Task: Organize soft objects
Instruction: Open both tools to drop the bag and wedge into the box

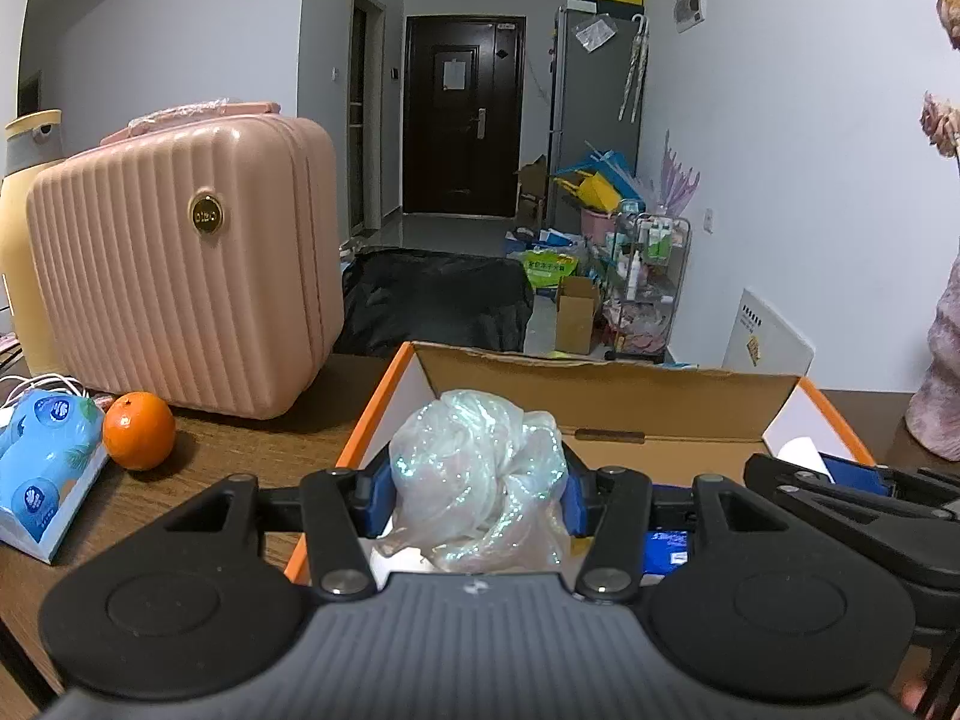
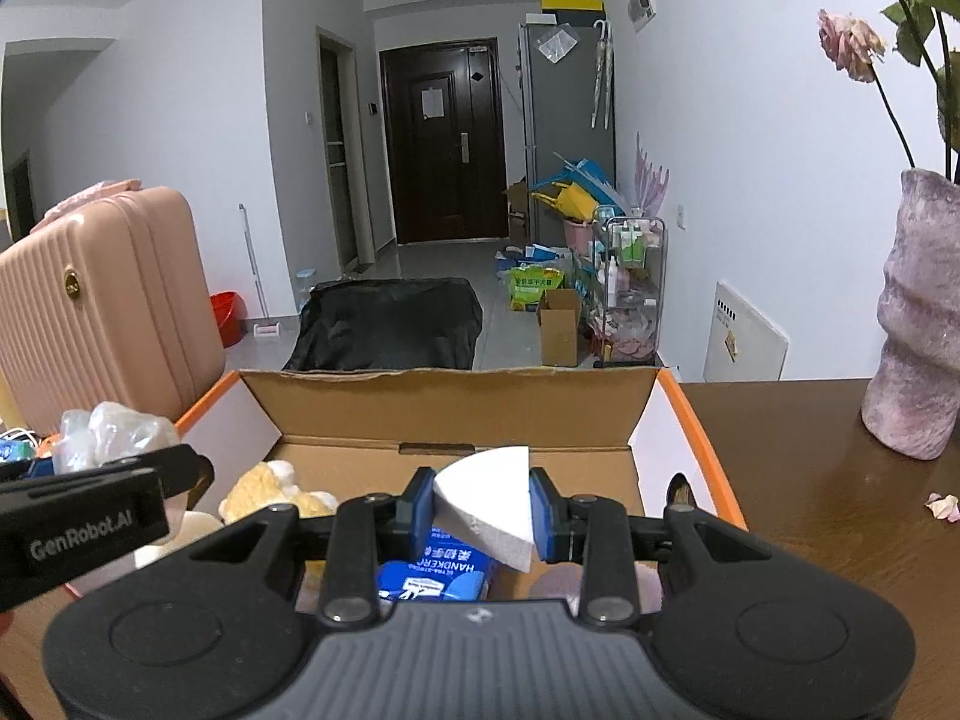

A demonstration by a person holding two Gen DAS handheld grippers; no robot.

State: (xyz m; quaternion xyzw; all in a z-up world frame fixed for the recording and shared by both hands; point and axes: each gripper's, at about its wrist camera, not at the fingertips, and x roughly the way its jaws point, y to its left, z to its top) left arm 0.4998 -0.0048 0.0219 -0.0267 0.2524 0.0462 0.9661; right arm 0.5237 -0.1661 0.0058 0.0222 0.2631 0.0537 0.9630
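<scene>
While both tools hang over the open cardboard box (image 2: 456, 402) on the brown counter (image 2: 798, 480), the left gripper (image 1: 477, 480) has its fingers clamped on a crumpled, translucent, iridescent plastic bag (image 1: 480, 468). The right gripper (image 2: 480, 507) pinches a white wedge-shaped sponge (image 2: 492, 504). Inside the box lie a yellow plush toy (image 2: 270, 489) and a blue tissue pack (image 2: 444, 564).
</scene>
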